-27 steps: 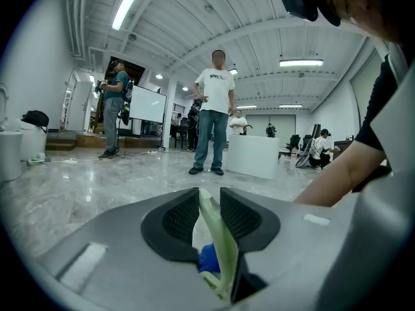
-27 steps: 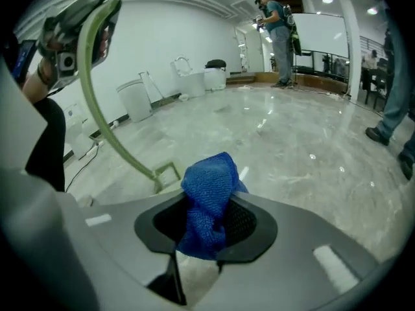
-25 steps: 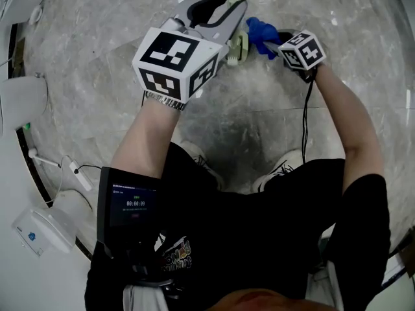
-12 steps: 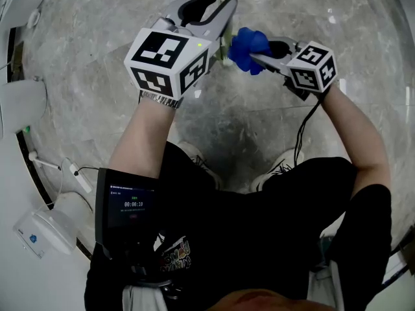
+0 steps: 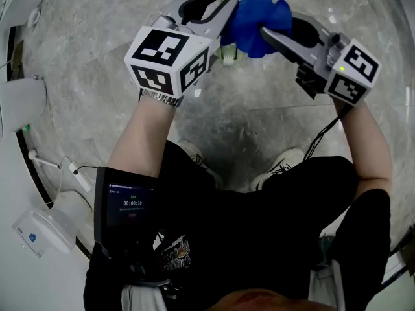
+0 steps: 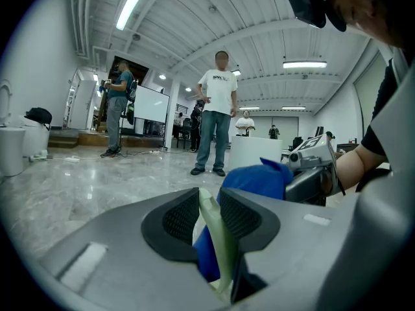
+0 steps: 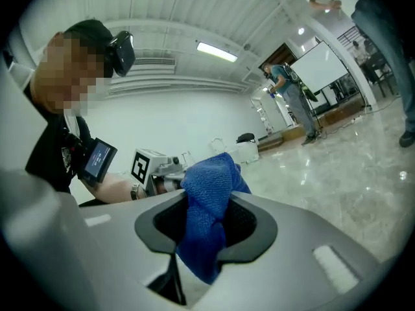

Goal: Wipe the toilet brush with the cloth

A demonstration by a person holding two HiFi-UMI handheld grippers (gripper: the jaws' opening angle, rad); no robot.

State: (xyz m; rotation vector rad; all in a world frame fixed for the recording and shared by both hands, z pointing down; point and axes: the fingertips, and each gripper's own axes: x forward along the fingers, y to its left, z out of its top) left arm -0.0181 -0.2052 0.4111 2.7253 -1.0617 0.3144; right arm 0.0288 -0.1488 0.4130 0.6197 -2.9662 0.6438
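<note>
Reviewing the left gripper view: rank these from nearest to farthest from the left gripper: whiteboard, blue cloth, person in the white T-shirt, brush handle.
1. brush handle: clamped between the jaws, bottom centre.
2. blue cloth: just beyond the jaws, right of the handle.
3. person in the white T-shirt: standing on the open floor, centre.
4. whiteboard: farther back, to the left.

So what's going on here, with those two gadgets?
A person holds a tool in each hand. The left tool is clamped on the pale green handle of a toilet brush; the right tool grips a bunched blue cloth, held right by that handle at the left tool's tips.
</note>
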